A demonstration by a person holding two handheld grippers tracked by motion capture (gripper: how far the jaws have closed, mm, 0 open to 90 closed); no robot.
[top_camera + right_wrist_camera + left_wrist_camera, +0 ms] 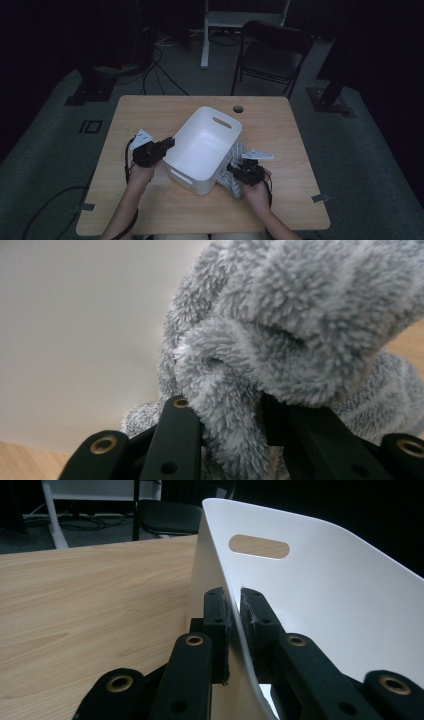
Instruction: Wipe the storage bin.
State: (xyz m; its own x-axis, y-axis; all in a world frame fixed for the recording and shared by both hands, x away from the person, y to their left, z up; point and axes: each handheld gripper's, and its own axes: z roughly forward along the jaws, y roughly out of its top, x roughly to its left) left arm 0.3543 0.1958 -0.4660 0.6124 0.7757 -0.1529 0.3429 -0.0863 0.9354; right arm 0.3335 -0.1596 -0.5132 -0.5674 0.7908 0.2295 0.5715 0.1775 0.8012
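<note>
A white plastic bin with slot handles stands tilted in the middle of the wooden table. My left gripper is shut on the bin's left rim; in the left gripper view its jaws clamp the thin white wall, one pad outside and one inside. A grey fluffy cloth lies bunched against the bin's right side. My right gripper is shut on a fold of that cloth, with the bin's wall just behind it.
A round cable hole sits near the table's far edge. A dark folding chair and a white stand are on the floor beyond the table. Cables trail across the floor at the left.
</note>
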